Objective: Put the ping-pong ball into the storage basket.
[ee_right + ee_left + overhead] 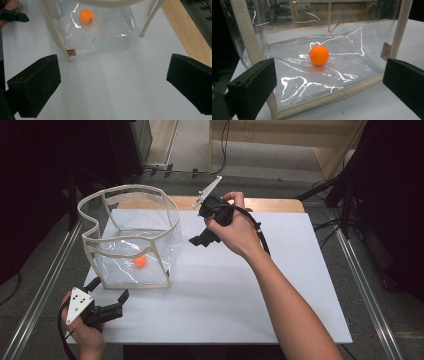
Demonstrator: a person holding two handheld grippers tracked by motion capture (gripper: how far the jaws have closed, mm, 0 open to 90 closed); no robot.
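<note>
The left gripper (107, 306) sits low at the table's near left corner, jaws spread and empty, aimed at the near wall of the clear bag (131, 240) — the orange ball (140, 261) lies on the bag's floor just behind that wall. The right gripper (202, 239), also spread and empty, hangs above the bag's right side, probably the better placed to reach in through the open top

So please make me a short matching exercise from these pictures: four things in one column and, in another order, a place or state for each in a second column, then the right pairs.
Things:
1. orange ball
2. clear bag
3. left gripper
4. right gripper

Places or states:
A. held above the table, beside the bag
B. stands open on the white table
C. lies inside the bag
D. low at the table's near corner, jaws open

Pairs: 1-C, 2-B, 3-D, 4-A
</note>
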